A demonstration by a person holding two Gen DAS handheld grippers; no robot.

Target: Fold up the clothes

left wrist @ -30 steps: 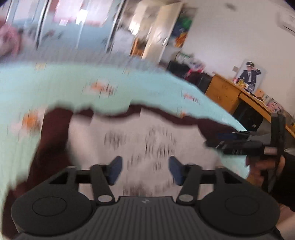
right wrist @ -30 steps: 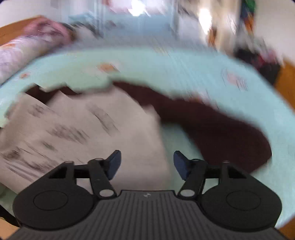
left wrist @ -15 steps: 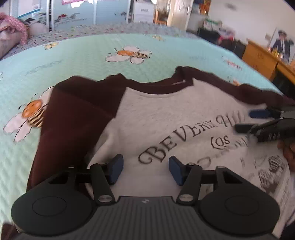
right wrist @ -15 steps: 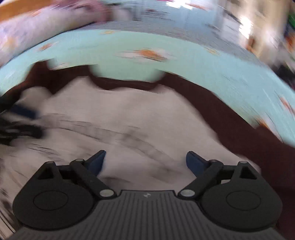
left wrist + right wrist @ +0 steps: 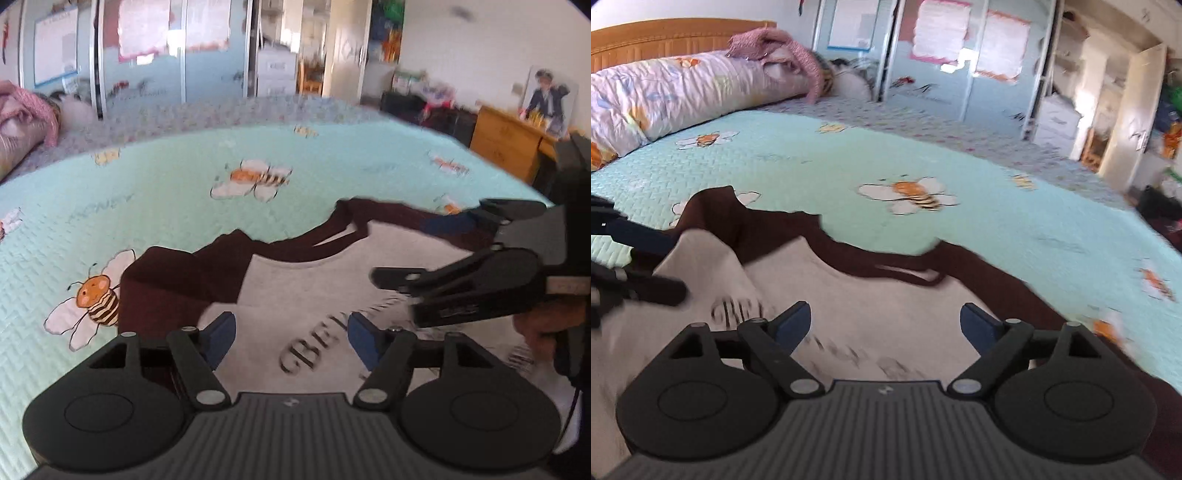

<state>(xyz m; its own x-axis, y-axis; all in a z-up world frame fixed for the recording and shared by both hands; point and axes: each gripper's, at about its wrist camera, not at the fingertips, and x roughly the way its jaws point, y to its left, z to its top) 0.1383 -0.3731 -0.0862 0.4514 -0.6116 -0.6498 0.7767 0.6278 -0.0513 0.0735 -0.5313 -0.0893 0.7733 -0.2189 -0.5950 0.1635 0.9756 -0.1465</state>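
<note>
On the bed (image 5: 997, 229), the shirt (image 5: 886, 295) lies flat for folding, left gripper (image 5: 288, 334) and right gripper (image 5: 886, 323) both apart, gripping nothing, jaws just shifting.

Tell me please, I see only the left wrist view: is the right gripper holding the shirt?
Observer: No. In the right wrist view the right gripper is open over the gray chest of the shirt. Its jaws have just been closing a little, with nothing pinched between them.
Operator: Where does the sleeve on that side lie?
Observer: The dark sleeve runs off to the right on the bedspread.
Operator: What is at the head of the bed?
Observer: A rolled floral quilt lies along the wooden headboard.
</note>
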